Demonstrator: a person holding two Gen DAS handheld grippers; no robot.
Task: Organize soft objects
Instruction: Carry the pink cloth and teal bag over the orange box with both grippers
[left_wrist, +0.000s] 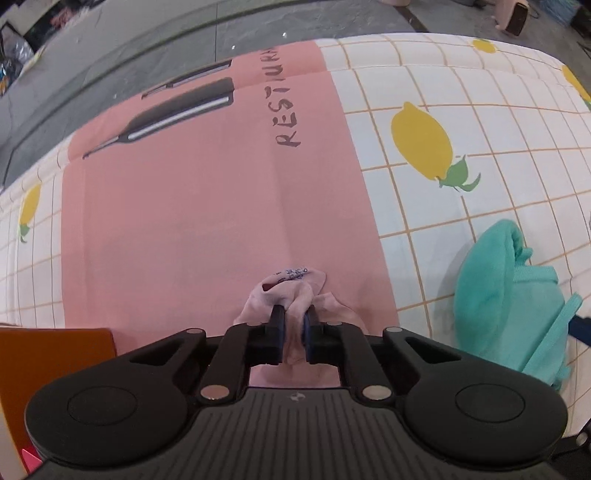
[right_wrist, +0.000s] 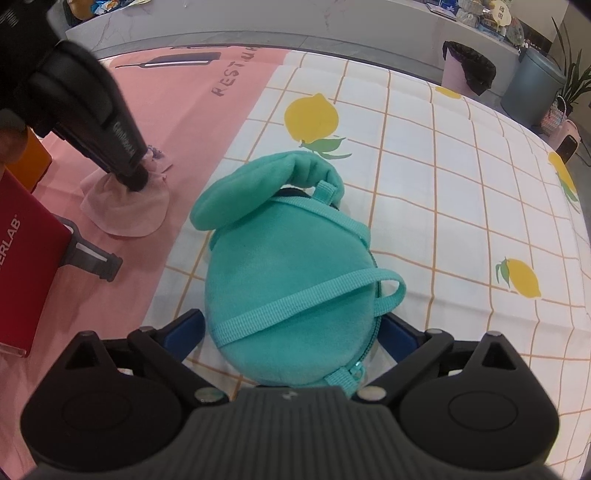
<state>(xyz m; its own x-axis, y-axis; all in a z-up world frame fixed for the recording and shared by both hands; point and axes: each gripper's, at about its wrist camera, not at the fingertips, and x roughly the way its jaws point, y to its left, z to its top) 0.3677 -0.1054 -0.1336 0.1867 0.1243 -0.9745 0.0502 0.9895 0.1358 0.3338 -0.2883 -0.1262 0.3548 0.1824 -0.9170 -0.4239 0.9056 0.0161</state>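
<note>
The teal plush backpack (right_wrist: 280, 273) looked fleecy, its straps woven webbing. The thin pale-pink cloth pouch (right_wrist: 125, 210) looked sheer and crumpled. The lemon-print checked cloth (right_wrist: 443, 184) looked smooth and matt.

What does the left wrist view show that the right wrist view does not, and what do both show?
Only the left wrist view shows the left gripper from behind, its jaws shut on the pink sock, and the sock's label. Only the right wrist view shows the right gripper open around the teal bag, a red box and bins. Both show the sock, the bag, the pink cloth and the lemon sheet.
</note>
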